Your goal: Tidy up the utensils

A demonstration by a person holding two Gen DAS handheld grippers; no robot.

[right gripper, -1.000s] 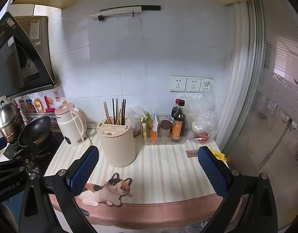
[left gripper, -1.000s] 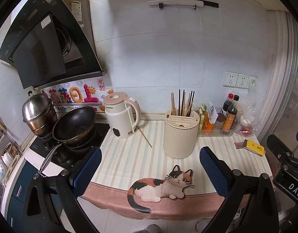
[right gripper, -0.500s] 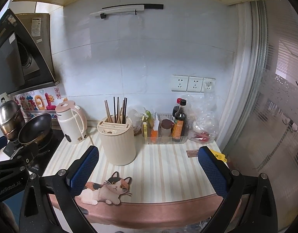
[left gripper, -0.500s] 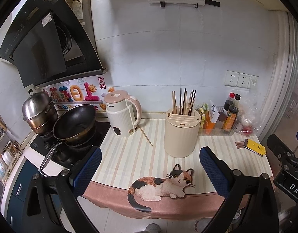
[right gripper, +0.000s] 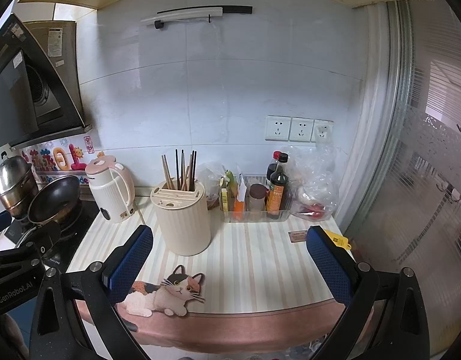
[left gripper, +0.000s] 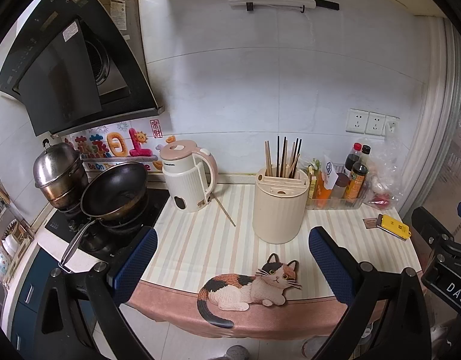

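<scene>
We see the striped counter mat (left gripper: 200, 240) spread wide, stove with the wok (left gripper: 115, 190) at its left. Our left gripper (left gripper: 232, 258) and right gripper (right gripper: 230, 258) hover at the near edge, both spread wide, holding nothing. The cream holder (left gripper: 278, 207) stands mid-mat, chopsticks inside; the kettle (left gripper: 188, 177) left of it, one loose chopstick (left gripper: 226, 211) lying between them.

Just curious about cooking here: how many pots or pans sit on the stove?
2: a steel lidded pot at the back left, and a dark frying pan tilted against it.
</scene>
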